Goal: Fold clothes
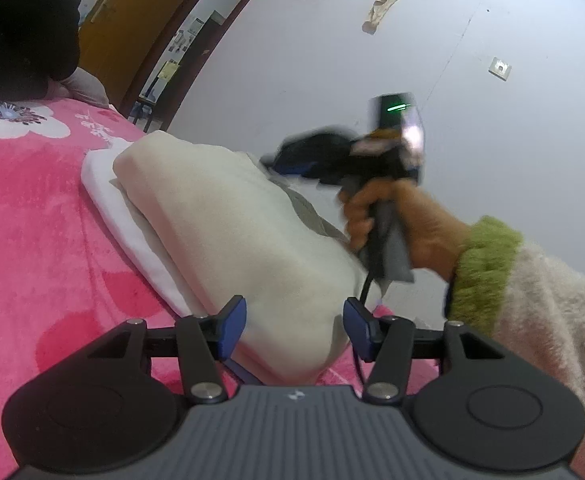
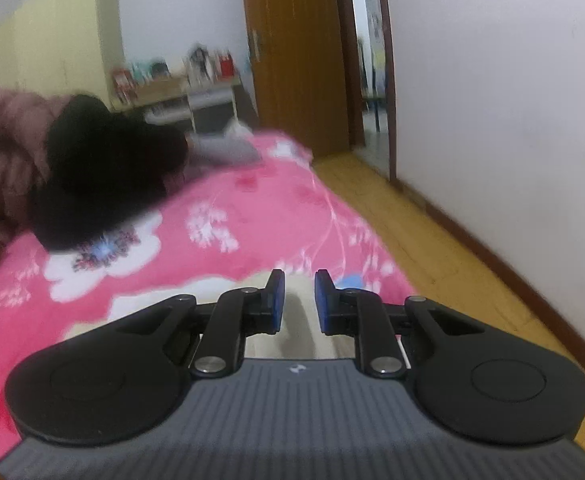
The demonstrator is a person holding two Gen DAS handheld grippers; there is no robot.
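Already folded into a thick bundle, the cream garment (image 1: 228,224) lies on a white cloth (image 1: 104,196) on the pink floral blanket (image 1: 32,240). Its near corner sits between the jaws of the left gripper (image 1: 294,330), which stand about half open; the blue pads (image 1: 234,326) flank the fabric, and whether they press it cannot be told.

The right gripper (image 2: 298,302), jaws narrowed to a slim gap, hangs over the bundle's far side; cream fabric shows in the gap, but no pinch is visible. In the left view it blurs, held by a hand (image 1: 388,220) in a green-cuffed fleece sleeve (image 1: 488,272).

Judged step: finishing or squaring the fold.

Next move likely calls for a firm close on the near corner, then an even lift or press so the layers do not slide. Beyond the jaws, a dark garment (image 2: 104,172) waits.
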